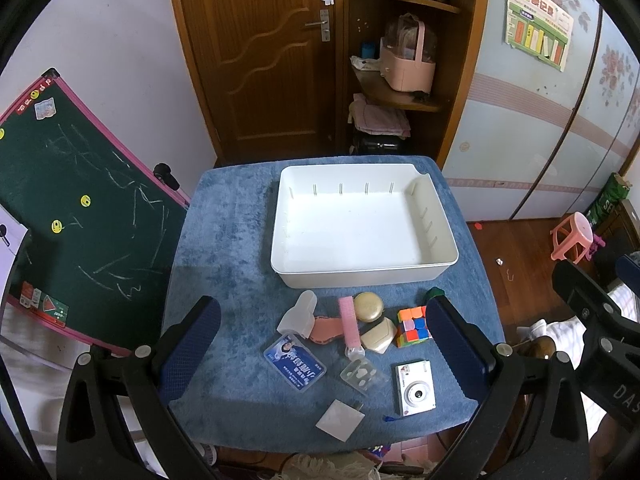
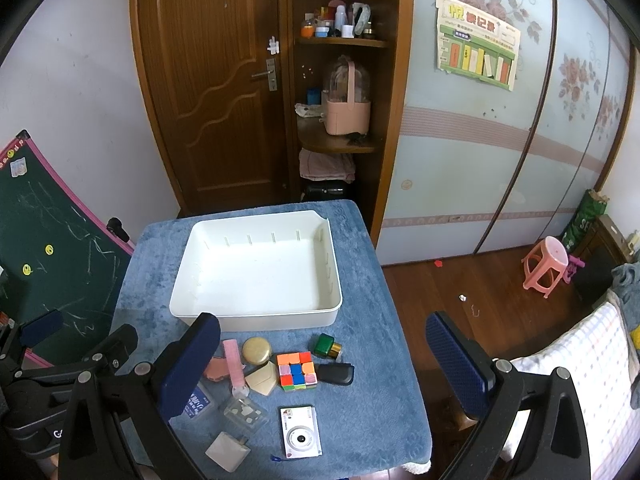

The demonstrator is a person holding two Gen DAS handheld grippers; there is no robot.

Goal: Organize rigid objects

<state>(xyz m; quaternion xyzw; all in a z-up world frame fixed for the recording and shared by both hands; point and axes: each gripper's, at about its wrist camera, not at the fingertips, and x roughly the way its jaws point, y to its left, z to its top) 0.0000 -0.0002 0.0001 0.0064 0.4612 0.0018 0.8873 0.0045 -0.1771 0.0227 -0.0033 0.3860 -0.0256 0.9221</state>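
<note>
Both grippers hang spread wide and empty above a blue-clothed table (image 1: 224,240), the left gripper (image 1: 324,340) over the near clutter and the right gripper (image 2: 324,360) out toward the table's 3 o'clock edge. A white bin (image 1: 360,272) sits empty at 12 o'clock on the cloth. All the small items lie outside it, toward 6 o'clock. A cube (image 1: 412,326) rests at the 3 o'clock end of the cluster, with a white camera (image 1: 415,392) at its 6 o'clock. A gold tin (image 1: 368,307) lies just below the bin's front wall, touching a pink comb (image 1: 347,320) at its 9 o'clock. A blue card case (image 1: 295,364) sits at the cluster's 8 o'clock side. The right wrist view adds a green bottle (image 2: 326,345) and a black case (image 2: 336,373) beside the cube, at its 3 o'clock. A chalkboard (image 1: 80,216) leans at the table's 9 o'clock.
</note>
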